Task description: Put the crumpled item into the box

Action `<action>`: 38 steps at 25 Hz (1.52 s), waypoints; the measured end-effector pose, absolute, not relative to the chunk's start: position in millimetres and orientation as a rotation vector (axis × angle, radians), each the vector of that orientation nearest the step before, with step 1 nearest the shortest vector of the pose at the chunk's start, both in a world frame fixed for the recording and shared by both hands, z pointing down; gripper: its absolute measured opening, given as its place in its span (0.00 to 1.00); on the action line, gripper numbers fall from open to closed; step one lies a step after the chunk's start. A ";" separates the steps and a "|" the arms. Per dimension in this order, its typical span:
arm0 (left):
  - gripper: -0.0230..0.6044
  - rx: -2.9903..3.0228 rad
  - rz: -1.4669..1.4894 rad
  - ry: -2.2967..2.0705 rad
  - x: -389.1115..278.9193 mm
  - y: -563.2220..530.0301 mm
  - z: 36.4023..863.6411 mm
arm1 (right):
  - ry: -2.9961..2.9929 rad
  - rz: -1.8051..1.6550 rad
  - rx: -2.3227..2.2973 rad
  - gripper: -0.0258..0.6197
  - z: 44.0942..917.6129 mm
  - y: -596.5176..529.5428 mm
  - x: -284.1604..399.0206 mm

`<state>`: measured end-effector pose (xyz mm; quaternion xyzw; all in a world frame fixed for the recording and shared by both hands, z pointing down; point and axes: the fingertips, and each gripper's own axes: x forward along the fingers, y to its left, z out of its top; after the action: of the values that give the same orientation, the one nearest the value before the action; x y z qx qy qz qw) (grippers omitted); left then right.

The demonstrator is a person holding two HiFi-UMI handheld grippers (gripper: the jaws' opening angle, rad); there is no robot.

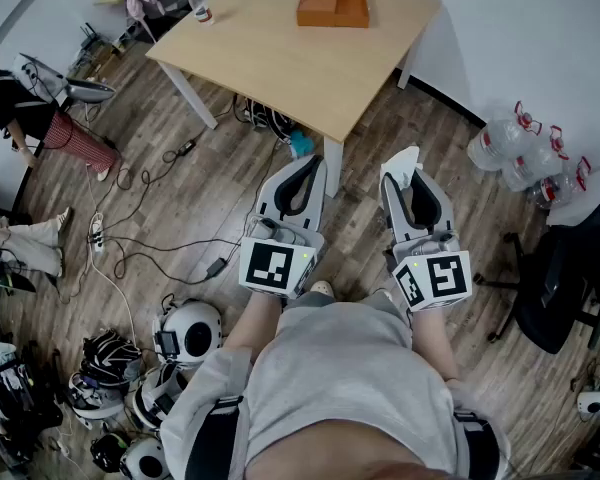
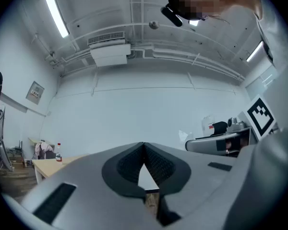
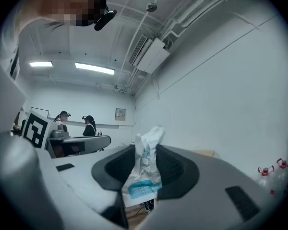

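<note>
Right gripper view: my right gripper [image 3: 145, 151] has its dark ribbed pads pressed on a crumpled wrapper [image 3: 145, 171]. The wrapper is white with a blue printed patch, and a tuft of it pokes out past the jaw tips. I judge it to be very light, soft and a little springy. Its thin, slick film could slide out of a loose pinch, so the bunched middle, where I have it now, looks like the best place to hold it. My left gripper [image 2: 144, 147] is closed tip to tip with nothing in it. From the head view, I hold both grippers out level in front of my body, side by side, above the wooden floor [image 1: 190, 183]. They point toward a table [image 1: 270, 63]. The orange box [image 1: 333, 6] sits on the table's far side, well apart from the wrapper.
</note>
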<state>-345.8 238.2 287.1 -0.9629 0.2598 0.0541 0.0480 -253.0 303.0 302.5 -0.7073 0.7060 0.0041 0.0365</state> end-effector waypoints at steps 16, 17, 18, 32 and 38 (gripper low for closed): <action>0.06 -2.956 0.169 0.733 -337.0 236.9 284.6 | 2.117 0.027 -2.208 0.26 298.3 304.4 -248.8; 0.06 -2.956 0.169 0.729 -337.5 236.6 284.4 | 2.112 0.029 -2.211 0.26 298.2 304.6 -249.7; 0.06 -2.956 0.170 0.724 -337.9 236.2 284.6 | 2.108 0.030 -2.213 0.26 298.4 304.7 -250.4; 0.06 -2.958 0.158 0.716 -300.0 238.9 291.7 | 2.117 0.054 -2.186 0.27 297.8 306.8 -210.8; 0.06 -2.930 0.184 0.802 -250.0 245.3 283.5 | 2.182 0.047 -2.110 0.27 293.6 305.2 -157.3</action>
<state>-250.0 245.3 283.5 -0.9616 0.2632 0.0604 0.0492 -157.3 305.2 293.6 -0.6940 0.7179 0.0153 0.0530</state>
